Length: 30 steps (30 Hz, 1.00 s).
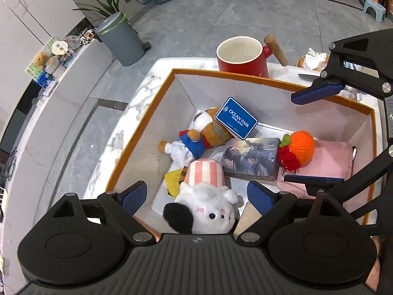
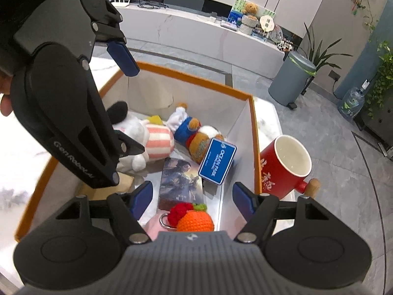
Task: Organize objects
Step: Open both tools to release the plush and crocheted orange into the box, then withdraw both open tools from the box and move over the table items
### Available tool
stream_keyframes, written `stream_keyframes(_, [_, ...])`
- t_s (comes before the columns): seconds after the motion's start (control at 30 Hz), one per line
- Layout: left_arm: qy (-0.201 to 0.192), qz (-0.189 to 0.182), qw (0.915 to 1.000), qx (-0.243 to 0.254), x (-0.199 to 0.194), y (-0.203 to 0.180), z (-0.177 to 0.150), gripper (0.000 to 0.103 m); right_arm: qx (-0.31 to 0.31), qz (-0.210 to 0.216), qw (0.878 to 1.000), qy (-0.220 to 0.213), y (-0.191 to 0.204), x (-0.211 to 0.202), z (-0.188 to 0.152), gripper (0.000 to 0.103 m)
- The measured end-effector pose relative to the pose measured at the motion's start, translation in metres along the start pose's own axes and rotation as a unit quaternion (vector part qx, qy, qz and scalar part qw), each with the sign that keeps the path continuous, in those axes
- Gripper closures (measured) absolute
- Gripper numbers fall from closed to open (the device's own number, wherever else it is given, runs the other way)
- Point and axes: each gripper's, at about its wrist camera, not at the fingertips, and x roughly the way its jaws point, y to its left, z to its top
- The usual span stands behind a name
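Over a white box with an orange rim (image 1: 157, 93), set on a marble-patterned table (image 1: 137, 103), both grippers are held pointing steeply down. Nothing is gripped by the left gripper (image 1: 200, 196): its blue pads (image 1: 133, 198) are spread wide, with a white plush dog in a pink-striped hat (image 1: 203, 206) lying below the gap, untouched. The right gripper (image 2: 192, 200) is likewise seen with its jaws apart and empty, above an orange crocheted fruit (image 2: 195, 221) that rests on a pink pouch (image 1: 329, 162). Inside the box, a brown plush figure in blue and white clothes (image 1: 196, 137) is found near the far corner, and a blue Ocean Park card (image 1: 236, 117) is propped tilted against it. A picture-covered box (image 1: 250, 158) lies flat between the plush dog and the crocheted fruit, and a yellow item (image 1: 173, 180) is partly hidden beside the striped hat. Outside the box, a red mug with a wooden handle (image 1: 242, 57) stands just beside the far wall on the table. A grey pedal bin (image 1: 121, 41) is seen on the floor beyond.
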Motion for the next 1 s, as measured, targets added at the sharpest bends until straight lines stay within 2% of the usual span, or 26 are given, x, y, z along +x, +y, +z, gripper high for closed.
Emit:
stream_keyframes(0.37, [-0.014,0.047,0.9988,-0.003,-0.053,0.008,-0.017,0.0,-0.015,0.0,0.999,-0.034,0.017,-0.042,0.01,0.03])
stream_keyframes(1.0, [-0.049,0.097,0.9938,-0.021,-0.139,0.013,-0.051,0.0,-0.042,-0.006,0.994,-0.103,0.052,-0.123,0.031,0.03])
